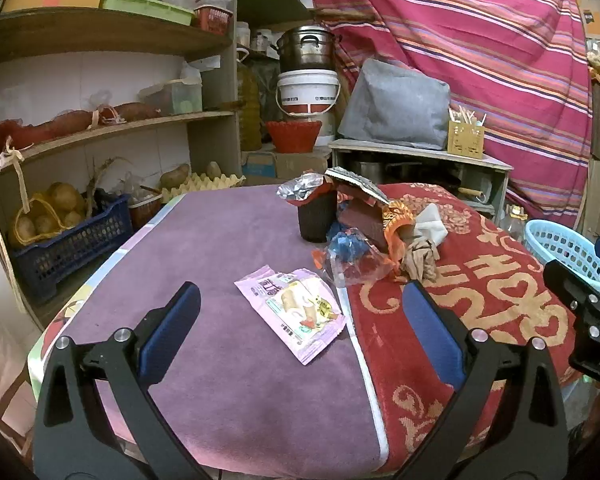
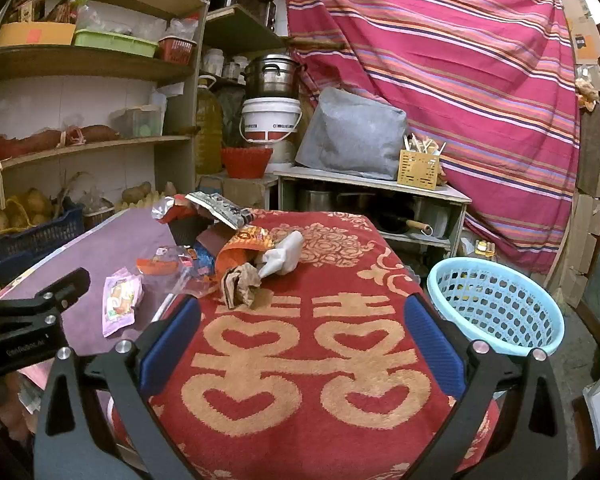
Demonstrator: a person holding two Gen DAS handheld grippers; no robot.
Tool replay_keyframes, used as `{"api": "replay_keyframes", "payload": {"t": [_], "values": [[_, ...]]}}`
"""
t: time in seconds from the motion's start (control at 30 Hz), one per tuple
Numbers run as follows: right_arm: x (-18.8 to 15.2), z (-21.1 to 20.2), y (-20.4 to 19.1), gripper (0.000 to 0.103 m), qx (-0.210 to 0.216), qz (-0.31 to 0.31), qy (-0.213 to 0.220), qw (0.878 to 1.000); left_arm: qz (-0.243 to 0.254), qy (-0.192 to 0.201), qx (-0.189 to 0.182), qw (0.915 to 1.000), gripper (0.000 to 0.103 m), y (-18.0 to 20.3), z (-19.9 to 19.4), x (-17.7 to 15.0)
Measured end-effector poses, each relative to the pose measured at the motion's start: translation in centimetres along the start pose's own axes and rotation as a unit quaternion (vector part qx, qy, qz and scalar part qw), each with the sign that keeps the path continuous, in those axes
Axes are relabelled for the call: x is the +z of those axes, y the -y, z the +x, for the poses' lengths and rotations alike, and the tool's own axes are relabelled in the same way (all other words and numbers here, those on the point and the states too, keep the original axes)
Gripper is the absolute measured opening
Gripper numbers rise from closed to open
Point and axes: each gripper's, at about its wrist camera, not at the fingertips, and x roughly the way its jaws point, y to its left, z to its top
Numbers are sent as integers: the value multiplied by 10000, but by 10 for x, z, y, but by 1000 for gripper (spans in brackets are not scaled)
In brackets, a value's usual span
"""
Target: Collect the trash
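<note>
Nothing collected yet: both tools, left tool [image 1: 300, 332] and right tool [image 2: 302, 336], gaping empty, wrappers [image 2: 236, 276] heaped at 11 o'clock, basket [image 2: 496, 308] unfilled.

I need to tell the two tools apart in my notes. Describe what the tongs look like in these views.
Both tongs look alike. The left tongs and right tongs each have black angular arms with triangular cut-outs, silver round bolt heads at the pivots, and flat ribbed blue pads inside the fingers. White lettering marks the black bodies. No cables or sleeves show.
</note>
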Motion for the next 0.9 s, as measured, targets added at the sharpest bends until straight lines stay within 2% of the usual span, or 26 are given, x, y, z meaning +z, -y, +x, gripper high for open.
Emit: {"api": "replay_keyframes", "payload": {"t": [0.9], "values": [[-1, 2, -1, 99, -4, 1, -18, 10000, -47, -48, 17, 10000, 98, -4, 3, -11]]}}
